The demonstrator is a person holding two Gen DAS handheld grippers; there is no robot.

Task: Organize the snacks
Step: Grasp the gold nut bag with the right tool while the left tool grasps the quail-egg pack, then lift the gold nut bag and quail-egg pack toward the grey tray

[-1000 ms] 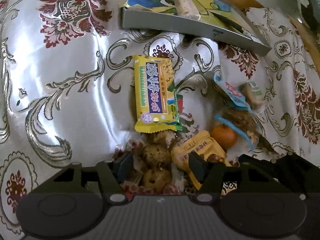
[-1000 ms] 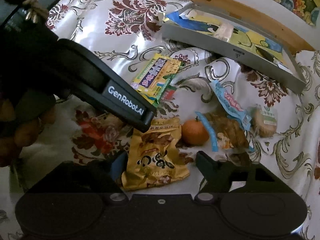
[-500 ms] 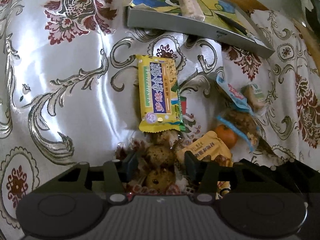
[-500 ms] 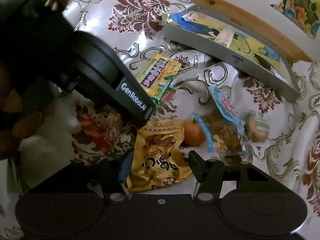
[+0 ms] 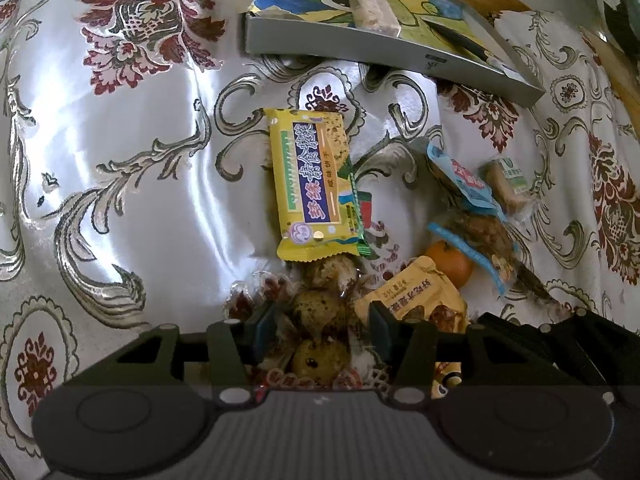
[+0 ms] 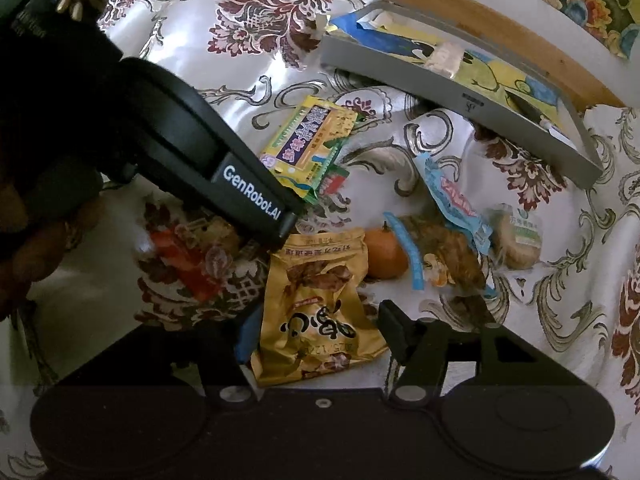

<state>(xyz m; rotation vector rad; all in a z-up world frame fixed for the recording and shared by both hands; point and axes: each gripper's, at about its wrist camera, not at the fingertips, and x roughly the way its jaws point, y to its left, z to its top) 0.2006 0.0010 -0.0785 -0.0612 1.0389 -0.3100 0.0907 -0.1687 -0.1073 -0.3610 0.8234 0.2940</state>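
Note:
My left gripper (image 5: 320, 322) is shut on a clear packet of speckled eggs (image 5: 320, 308) lying on the cloth. In the right wrist view the same packet of eggs (image 6: 192, 264) shows partly under the left gripper's black body (image 6: 200, 152). My right gripper (image 6: 320, 336) is shut on the lower part of a golden snack pouch (image 6: 320, 304), a finger against each side edge. A yellow biscuit pack (image 5: 312, 188) lies just beyond the eggs. An orange (image 6: 384, 254), a blue-wrapped snack (image 6: 448, 200) and a small green-labelled cake (image 6: 520, 244) lie to the right.
A grey tray (image 5: 360, 52) with a picture lining stands at the back and holds a pale bar (image 5: 372, 10). A wooden edge (image 6: 480, 12) runs behind it. The flowered satin cloth (image 5: 120, 160) is bare on the left. A person's hand (image 6: 20, 240) shows at the far left.
Both grippers have narrowed: the left around the egg packet, the right around the golden pouch. Both have also edged slightly forward.

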